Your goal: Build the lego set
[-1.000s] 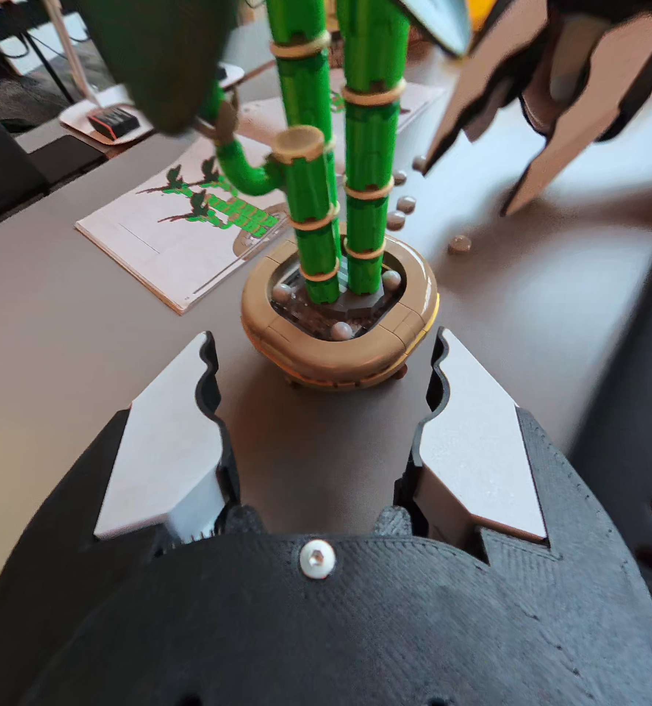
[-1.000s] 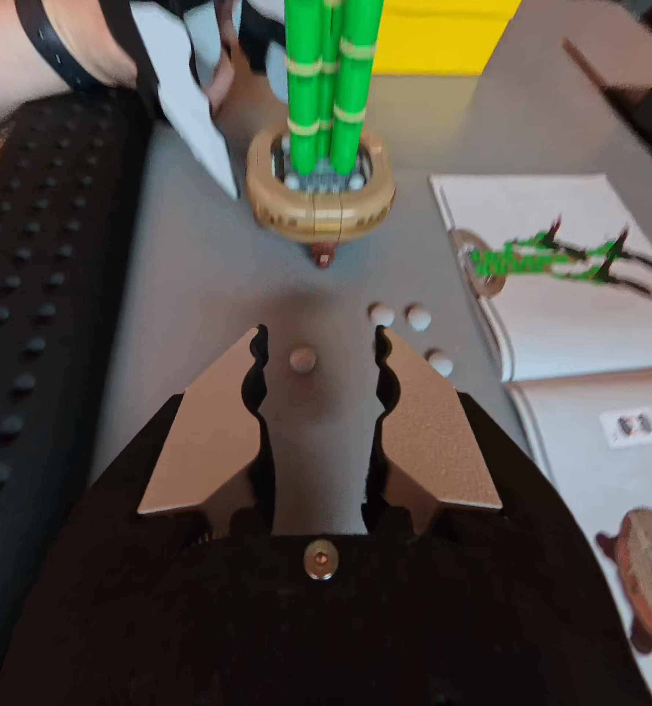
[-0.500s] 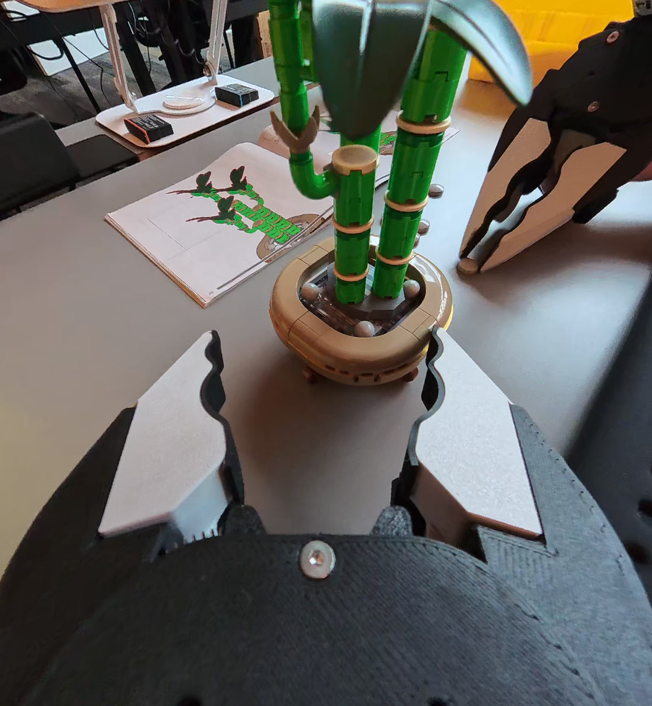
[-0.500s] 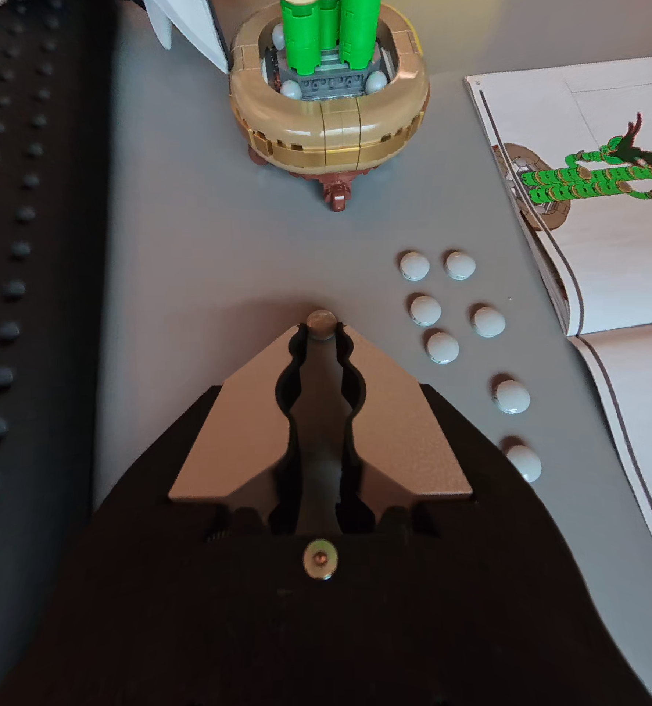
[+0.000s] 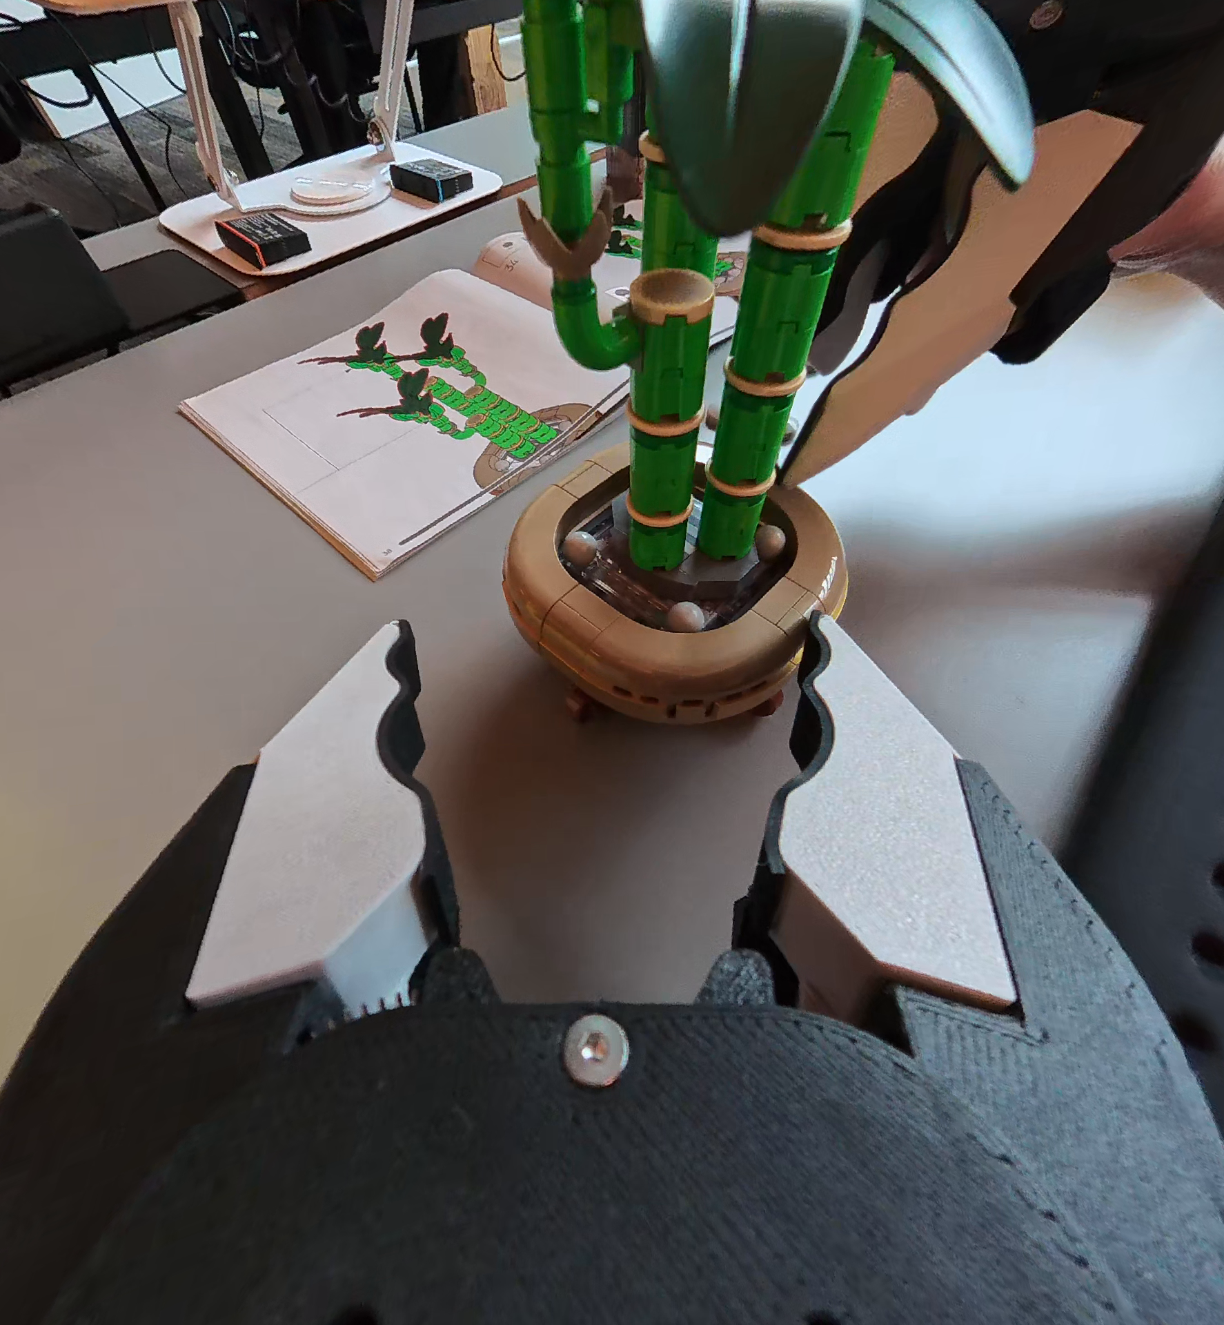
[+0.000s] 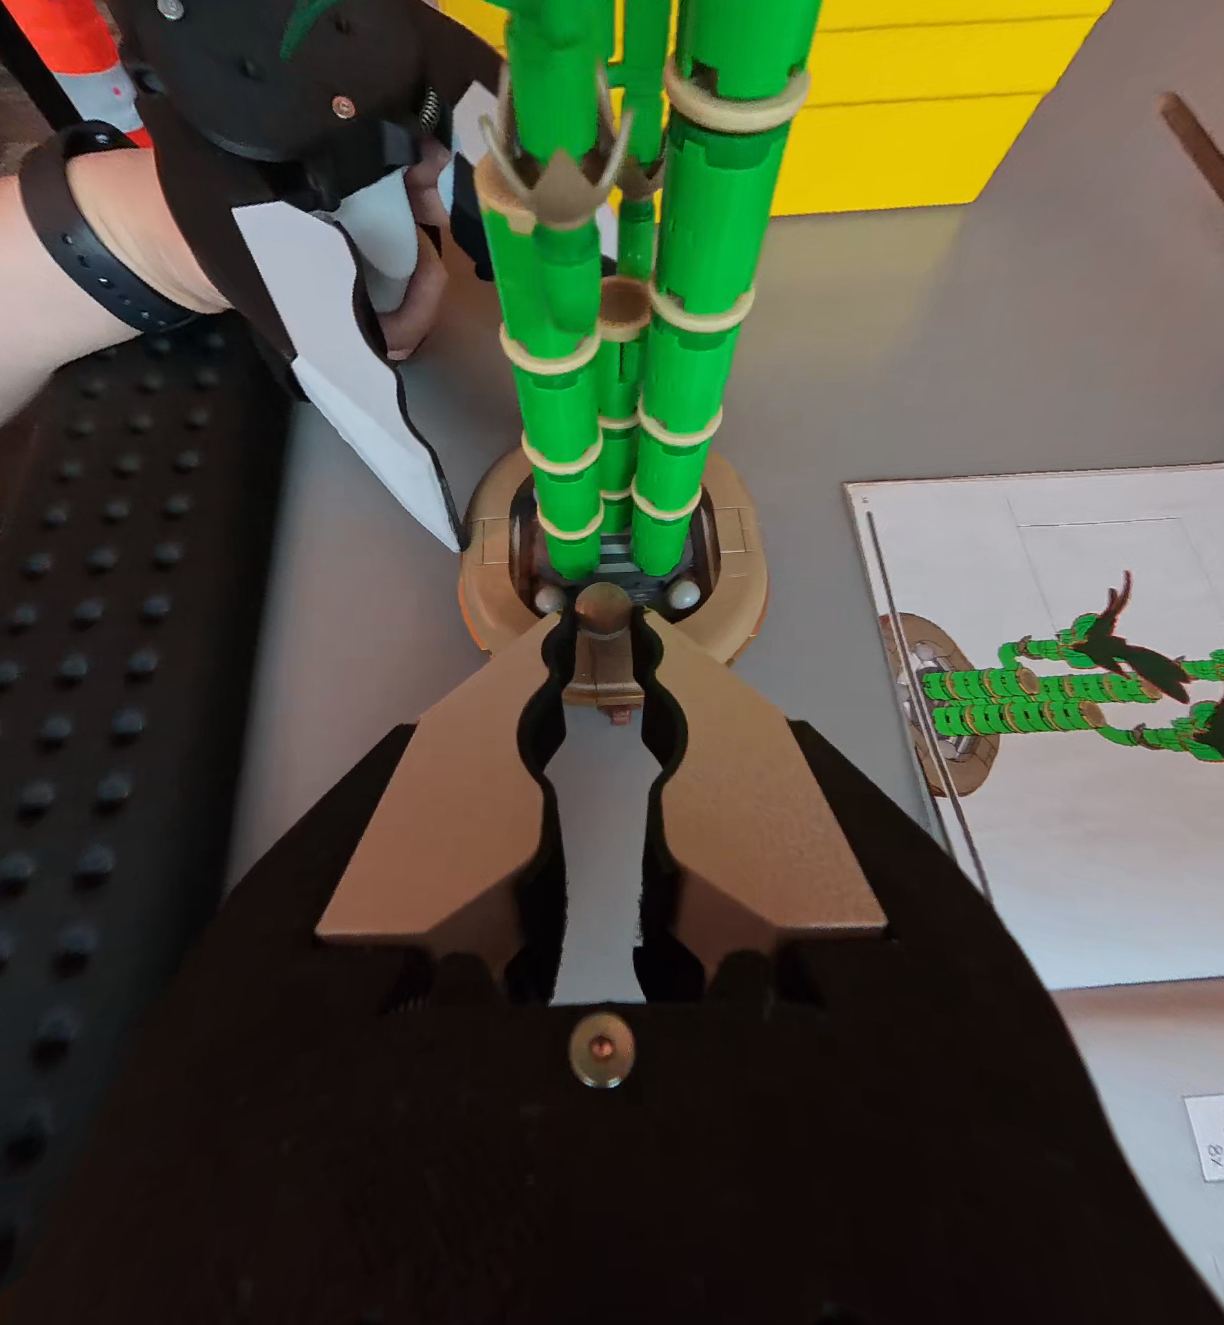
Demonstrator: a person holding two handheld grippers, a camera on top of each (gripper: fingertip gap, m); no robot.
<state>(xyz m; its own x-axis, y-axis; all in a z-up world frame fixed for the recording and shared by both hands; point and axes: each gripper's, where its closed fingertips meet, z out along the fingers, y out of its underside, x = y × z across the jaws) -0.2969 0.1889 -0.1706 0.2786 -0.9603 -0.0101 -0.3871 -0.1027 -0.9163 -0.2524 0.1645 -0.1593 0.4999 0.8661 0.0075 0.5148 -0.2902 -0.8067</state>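
**Over the pot's rim, a stud in the right gripper**

Over the near rim of the tan pot (image 6: 734,595), the right gripper (image 6: 600,622) is clenched on a small round tan stud (image 6: 598,601), its tips just above the pot's dark inner plate. Green bamboo stalks (image 6: 674,444) rise upright from the pot. Left gripper (image 5: 605,631) hangs released just beside the pot, one fingertip (image 5: 820,638) at its side. An open booklet (image 6: 1096,717) lies near the pot on the grey table (image 5: 129,609).
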